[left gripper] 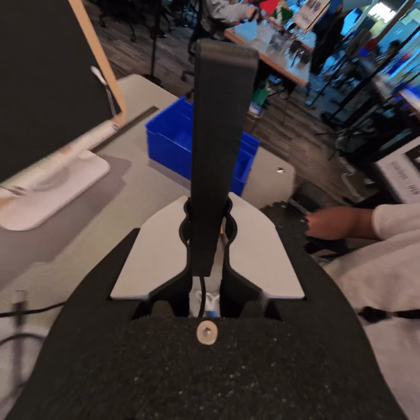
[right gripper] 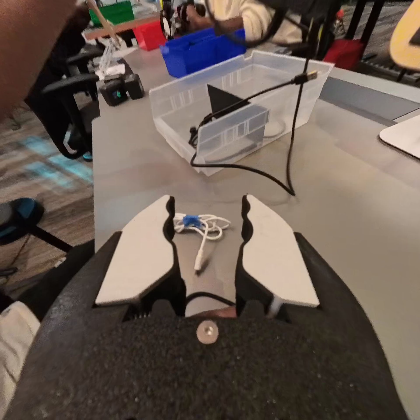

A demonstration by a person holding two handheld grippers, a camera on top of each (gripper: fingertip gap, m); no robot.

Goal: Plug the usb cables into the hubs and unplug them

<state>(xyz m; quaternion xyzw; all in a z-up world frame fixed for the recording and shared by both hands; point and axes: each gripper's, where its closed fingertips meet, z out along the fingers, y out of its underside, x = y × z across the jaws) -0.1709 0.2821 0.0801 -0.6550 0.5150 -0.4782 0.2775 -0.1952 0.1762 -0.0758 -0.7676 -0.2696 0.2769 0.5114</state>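
My left gripper is shut on a long black USB hub and holds it above the grey table, its far end pointing away; a thin black cord leaves its near end. My right gripper is open and empty, low over a coiled white USB cable bound with blue tape, whose plug lies between the fingers. A black cable hangs in the air over the table, and its metal USB plug sticks out to the right. A dark hub lies in the clear bin.
A clear plastic bin stands on the grey table ahead of the right gripper, a blue bin behind it. The blue bin also shows in the left wrist view. A monitor with a white base stands at the left. A person's hand is at the right.
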